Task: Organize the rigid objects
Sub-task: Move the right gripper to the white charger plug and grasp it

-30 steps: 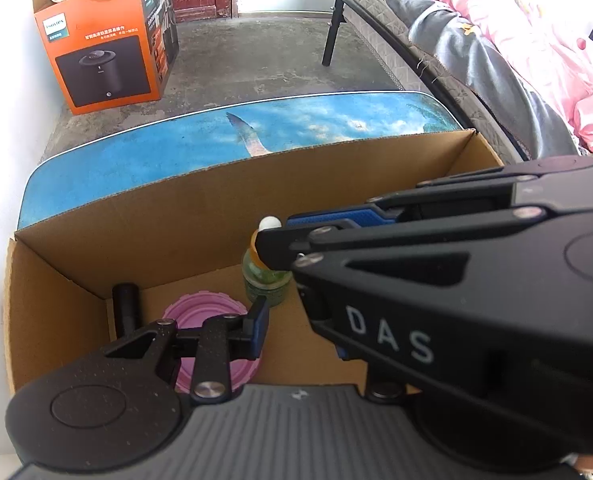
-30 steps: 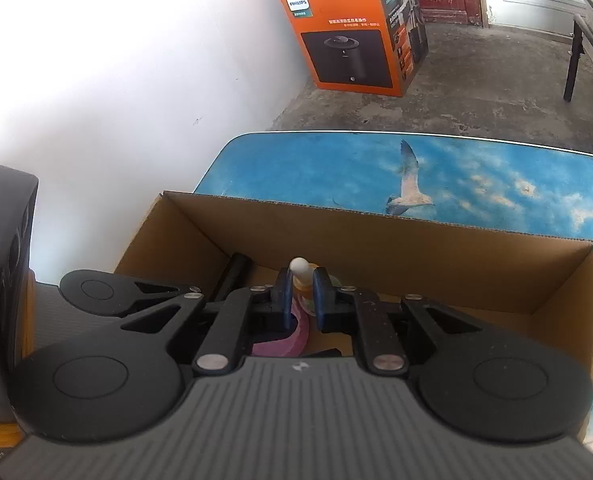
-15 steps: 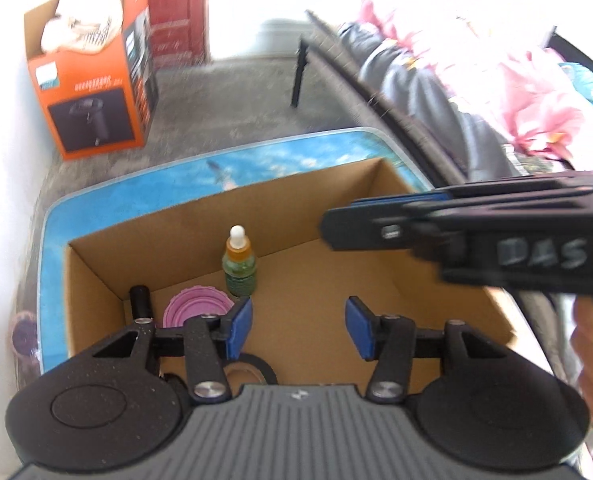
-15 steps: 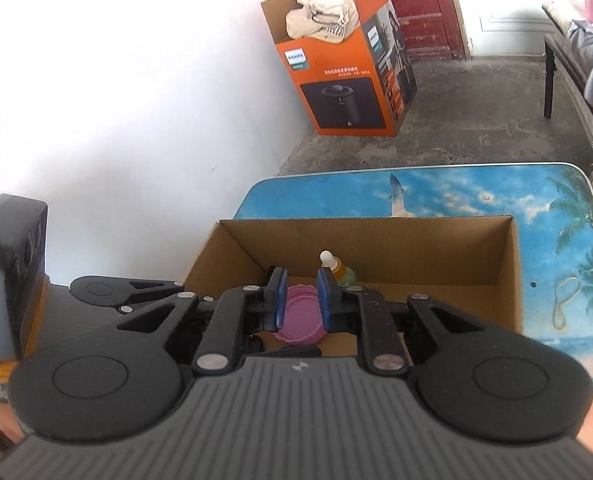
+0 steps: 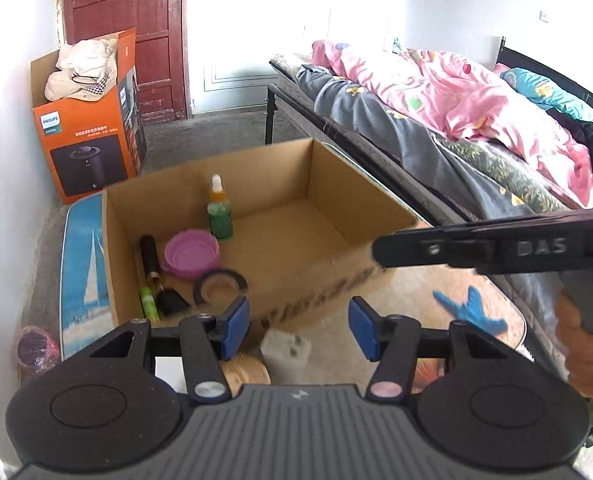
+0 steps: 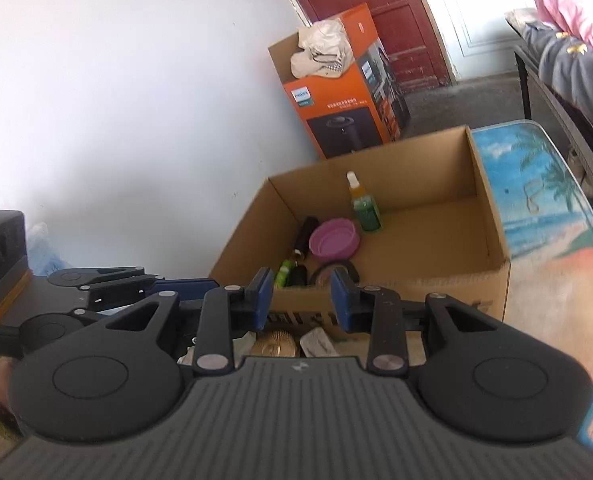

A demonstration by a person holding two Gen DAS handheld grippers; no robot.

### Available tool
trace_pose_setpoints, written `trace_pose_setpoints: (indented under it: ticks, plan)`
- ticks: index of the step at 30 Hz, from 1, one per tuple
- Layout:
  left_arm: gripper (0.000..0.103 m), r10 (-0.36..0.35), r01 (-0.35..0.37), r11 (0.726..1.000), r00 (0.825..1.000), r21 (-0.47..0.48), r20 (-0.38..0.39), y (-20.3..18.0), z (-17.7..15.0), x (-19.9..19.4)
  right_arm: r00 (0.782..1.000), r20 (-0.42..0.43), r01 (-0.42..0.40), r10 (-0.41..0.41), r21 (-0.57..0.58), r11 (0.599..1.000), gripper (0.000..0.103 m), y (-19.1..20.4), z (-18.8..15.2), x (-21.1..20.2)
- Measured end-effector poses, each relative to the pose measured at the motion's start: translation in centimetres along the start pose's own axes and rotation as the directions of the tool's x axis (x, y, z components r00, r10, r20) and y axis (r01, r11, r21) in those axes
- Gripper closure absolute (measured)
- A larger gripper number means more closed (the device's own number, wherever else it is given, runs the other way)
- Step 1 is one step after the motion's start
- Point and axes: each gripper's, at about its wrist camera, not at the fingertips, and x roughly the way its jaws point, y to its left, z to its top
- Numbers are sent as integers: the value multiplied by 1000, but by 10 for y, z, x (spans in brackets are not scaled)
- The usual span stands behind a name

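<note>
Table [image 5: 82, 276] edge by wall – box [image 5: 336, 264] right half bare; both grippers [image 5: 298, 328] [image 6: 301, 294] agape, nothing held.

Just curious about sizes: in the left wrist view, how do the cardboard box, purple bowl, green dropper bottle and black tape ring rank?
1. Brown cardboard box
2. Purple round bowl
3. Green dropper bottle and black tape ring: look alike

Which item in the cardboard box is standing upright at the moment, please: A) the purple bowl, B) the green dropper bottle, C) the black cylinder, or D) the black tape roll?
B: the green dropper bottle stands with its white tip up, behind the purple bowl in the cardboard box.
</note>
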Motion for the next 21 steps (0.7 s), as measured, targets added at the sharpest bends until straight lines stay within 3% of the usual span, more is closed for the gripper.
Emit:
trace_pose_setpoints:
  ticks: [7, 10, 21]
  plan:
    - [50, 34, -34, 999, 999, 30, -13, -30, -64, 39, 994, -107, 34, -29, 48, 998, 72, -12, -31, 48]
    - [58, 60, -60, 998, 998, 13, -19, -32, -72, 57, 991, -133, 31, -26, 39, 999, 72, -13, -29, 69]
    - [60, 151, -150, 987, 988, 54, -18, -30, -77, 91, 970, -243, 15, -16, -8, 1000, 72, -12, -21, 126]
